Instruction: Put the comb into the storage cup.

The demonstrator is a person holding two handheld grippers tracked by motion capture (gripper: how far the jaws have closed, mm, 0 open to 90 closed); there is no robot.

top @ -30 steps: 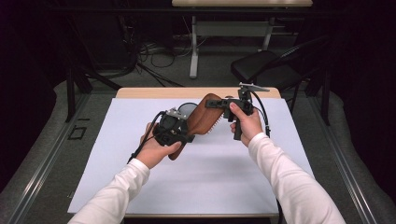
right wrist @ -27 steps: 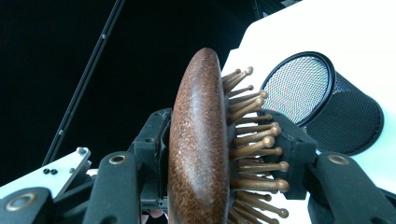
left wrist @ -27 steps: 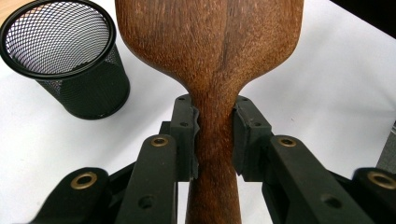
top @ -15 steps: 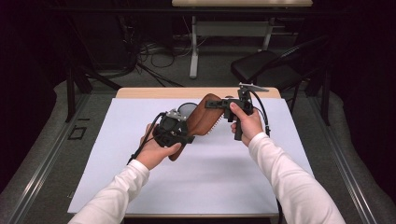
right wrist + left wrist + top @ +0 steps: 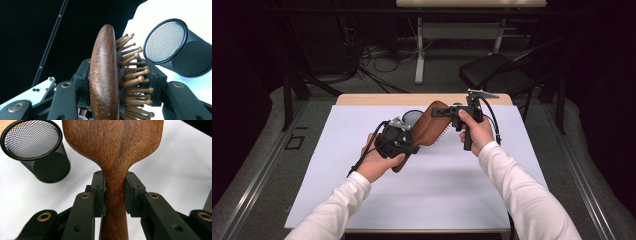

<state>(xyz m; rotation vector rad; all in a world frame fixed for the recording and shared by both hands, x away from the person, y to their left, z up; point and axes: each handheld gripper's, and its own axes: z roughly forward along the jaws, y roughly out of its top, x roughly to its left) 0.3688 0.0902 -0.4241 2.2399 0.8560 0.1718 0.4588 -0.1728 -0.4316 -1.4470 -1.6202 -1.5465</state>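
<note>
A brown wooden hairbrush (image 5: 428, 128) is held above the white table between both grippers. My left gripper (image 5: 411, 145) is shut on its narrow handle (image 5: 113, 195), with the pads pressed against both sides of the neck in the left gripper view (image 5: 113, 192). My right gripper (image 5: 441, 113) is shut on the brush head (image 5: 103, 75), one pad on the smooth back and the other against the wooden bristles (image 5: 133, 80). The right gripper (image 5: 120, 77) holds the head edge-on to its camera.
A black mesh pen cup (image 5: 412, 116) stands on the white sheet (image 5: 437, 190) just behind the brush, upright and open-topped (image 5: 37, 155) (image 5: 175, 50). A dark folding chair (image 5: 492, 70) and cables lie beyond the table's far wooden edge (image 5: 377, 99).
</note>
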